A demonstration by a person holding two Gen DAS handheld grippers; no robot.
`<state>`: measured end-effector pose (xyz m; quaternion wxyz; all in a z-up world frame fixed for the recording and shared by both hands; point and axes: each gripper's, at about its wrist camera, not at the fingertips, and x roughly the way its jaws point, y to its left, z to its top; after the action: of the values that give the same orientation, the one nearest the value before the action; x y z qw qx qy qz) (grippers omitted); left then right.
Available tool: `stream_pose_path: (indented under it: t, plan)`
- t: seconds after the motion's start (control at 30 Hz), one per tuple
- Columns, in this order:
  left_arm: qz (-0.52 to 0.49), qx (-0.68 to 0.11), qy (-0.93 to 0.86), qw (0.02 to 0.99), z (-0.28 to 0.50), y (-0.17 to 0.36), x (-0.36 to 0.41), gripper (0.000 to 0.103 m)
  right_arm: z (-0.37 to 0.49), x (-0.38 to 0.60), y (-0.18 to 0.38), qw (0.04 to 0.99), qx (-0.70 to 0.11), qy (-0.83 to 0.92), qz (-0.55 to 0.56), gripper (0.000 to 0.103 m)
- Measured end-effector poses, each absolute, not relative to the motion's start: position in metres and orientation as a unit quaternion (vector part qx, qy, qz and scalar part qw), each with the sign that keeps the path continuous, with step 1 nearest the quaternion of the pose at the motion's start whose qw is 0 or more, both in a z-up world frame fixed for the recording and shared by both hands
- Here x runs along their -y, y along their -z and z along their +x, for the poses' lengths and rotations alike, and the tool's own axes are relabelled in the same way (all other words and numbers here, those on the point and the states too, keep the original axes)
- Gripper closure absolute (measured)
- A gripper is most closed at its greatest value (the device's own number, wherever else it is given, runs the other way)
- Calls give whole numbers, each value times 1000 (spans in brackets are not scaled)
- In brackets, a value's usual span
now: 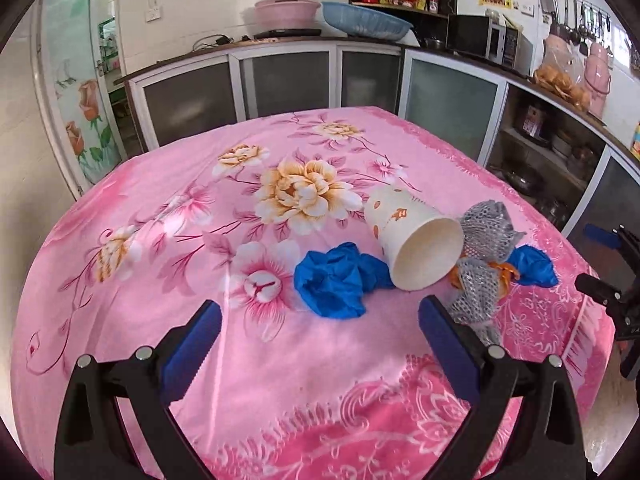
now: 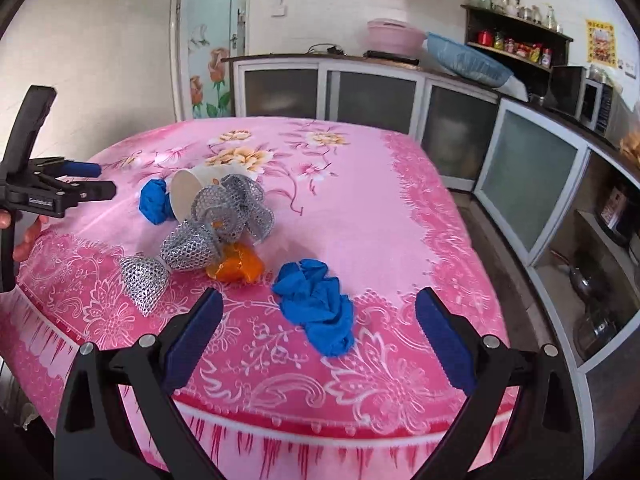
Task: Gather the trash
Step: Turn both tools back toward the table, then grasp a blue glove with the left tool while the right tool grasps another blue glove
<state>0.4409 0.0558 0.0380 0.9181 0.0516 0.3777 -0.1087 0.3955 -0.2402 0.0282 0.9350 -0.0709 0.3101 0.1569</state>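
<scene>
Trash lies on the pink flowered tablecloth (image 1: 160, 320). In the left wrist view a tipped paper cup (image 1: 412, 236) lies with its mouth toward me, a crumpled blue glove (image 1: 336, 280) left of it, grey foam netting (image 1: 480, 256) and a second blue glove (image 1: 534, 266) to its right. My left gripper (image 1: 320, 332) is open, just short of the first glove. In the right wrist view my right gripper (image 2: 319, 322) is open around the second blue glove (image 2: 316, 304). Beyond lie an orange wrapper (image 2: 236, 266), the netting (image 2: 216, 224), the cup (image 2: 188, 192) and the first glove (image 2: 154, 200).
Kitchen cabinets (image 1: 288, 80) run behind and along the right of the table (image 2: 400, 416), with a narrow floor gap (image 2: 500, 260) between. Basins (image 1: 360, 20) and a microwave (image 1: 484, 38) stand on the counter. The other gripper shows at each view's edge (image 2: 92, 180).
</scene>
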Motion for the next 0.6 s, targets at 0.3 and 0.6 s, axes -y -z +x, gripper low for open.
stream_pose_path:
  t: [0.3,0.6]
  plan:
    - [46,-416,113,901,484,-17,-47,8,429,230,-6,921,-346,-157,-83,17]
    - [18,-444,122,887,511,2,-44,8,449,232,13,905,-387,-157,-78,33]
